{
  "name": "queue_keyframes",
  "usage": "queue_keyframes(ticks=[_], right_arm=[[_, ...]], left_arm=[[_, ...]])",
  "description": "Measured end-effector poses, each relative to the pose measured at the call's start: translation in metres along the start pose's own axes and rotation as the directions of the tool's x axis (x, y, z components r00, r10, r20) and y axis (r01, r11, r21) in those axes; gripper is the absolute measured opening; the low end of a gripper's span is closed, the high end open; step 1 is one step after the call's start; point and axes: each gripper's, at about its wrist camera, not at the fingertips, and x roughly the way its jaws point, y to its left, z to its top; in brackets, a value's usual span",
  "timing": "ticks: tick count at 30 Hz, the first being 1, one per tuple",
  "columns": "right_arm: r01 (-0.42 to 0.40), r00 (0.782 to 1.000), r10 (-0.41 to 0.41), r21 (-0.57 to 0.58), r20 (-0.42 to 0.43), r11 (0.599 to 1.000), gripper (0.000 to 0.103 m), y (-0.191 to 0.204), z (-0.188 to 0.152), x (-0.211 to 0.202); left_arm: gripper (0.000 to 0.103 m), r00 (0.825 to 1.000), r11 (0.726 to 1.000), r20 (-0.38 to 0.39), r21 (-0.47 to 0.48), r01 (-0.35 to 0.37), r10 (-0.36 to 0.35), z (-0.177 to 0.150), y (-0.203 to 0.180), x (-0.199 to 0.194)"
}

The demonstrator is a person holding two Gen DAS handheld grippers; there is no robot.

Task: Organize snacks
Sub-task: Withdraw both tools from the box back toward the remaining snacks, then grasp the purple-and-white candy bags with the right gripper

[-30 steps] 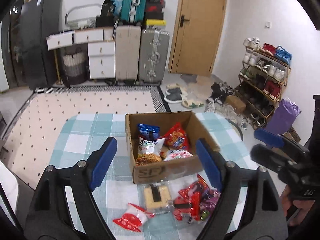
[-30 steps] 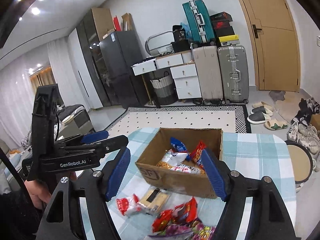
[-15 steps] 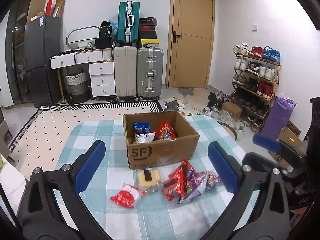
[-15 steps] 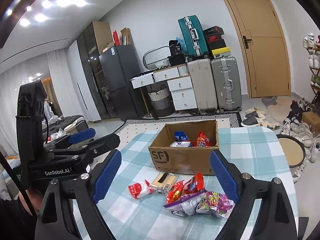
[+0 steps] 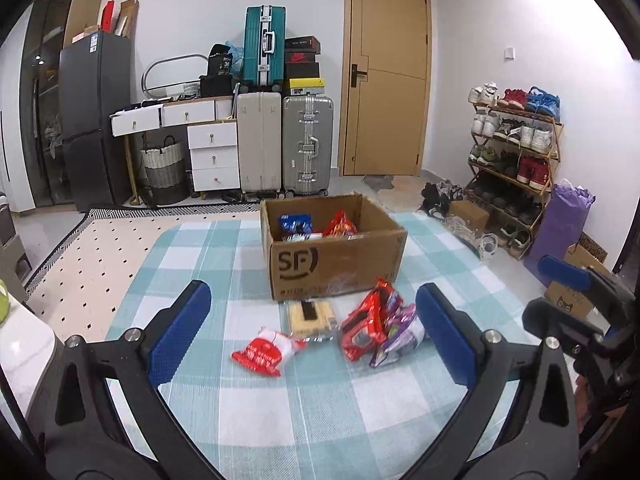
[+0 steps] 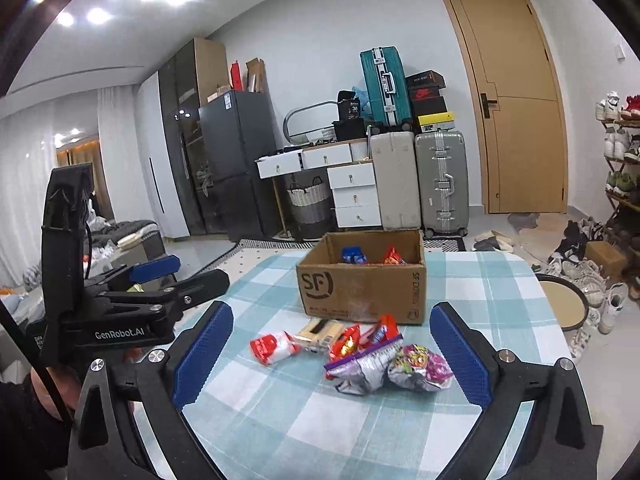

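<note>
the left gripper (image 5: 312,334) and right gripper (image 6: 332,356) were both held spread wide with nothing between the pads, above the near edge of the checked table (image 5: 280,420). loose snack packets (image 6: 360,350) were scattered just before the cardboard box (image 5: 336,258), which was set toward the table's far edge with more snacks inside.

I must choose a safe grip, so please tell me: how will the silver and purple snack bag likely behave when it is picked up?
The silver bag looks crumpled and puffy, so it is probably soft and would deform between the tongs. Its foil looks glossy, so it may slip. It seems light for its size, and it touches the red packets, which could shift when it lifts.
</note>
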Motion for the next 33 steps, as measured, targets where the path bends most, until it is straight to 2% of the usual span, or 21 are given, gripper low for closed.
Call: queue_keyframes(ticks=[12,20,28,33], right_arm=[[0.022,0.994,-0.014,0.070,-0.106,0.997,0.101,-0.026,-0.045,0.033],[0.061,0.986,-0.046,0.088,-0.162,0.994,0.101,-0.048,-0.055,0.059],[0.121,0.953,-0.118,-0.005,-0.279,0.993,0.101,-0.067,-0.063,0.100],[0.117,0.932,-0.131,-0.061,-0.338,0.991,0.101,-0.079,-0.069,0.127]], left_arm=[[0.102,0.993,0.997,-0.112,-0.064,0.034,-0.041,-0.053,0.021,0.063],[0.102,0.988,0.994,-0.135,-0.089,0.060,-0.071,-0.071,0.028,0.098],[0.102,0.986,0.990,-0.138,-0.120,0.075,-0.092,-0.080,0.031,0.119],[0.102,0.981,0.987,-0.154,-0.127,0.098,-0.117,-0.084,0.033,0.130]])
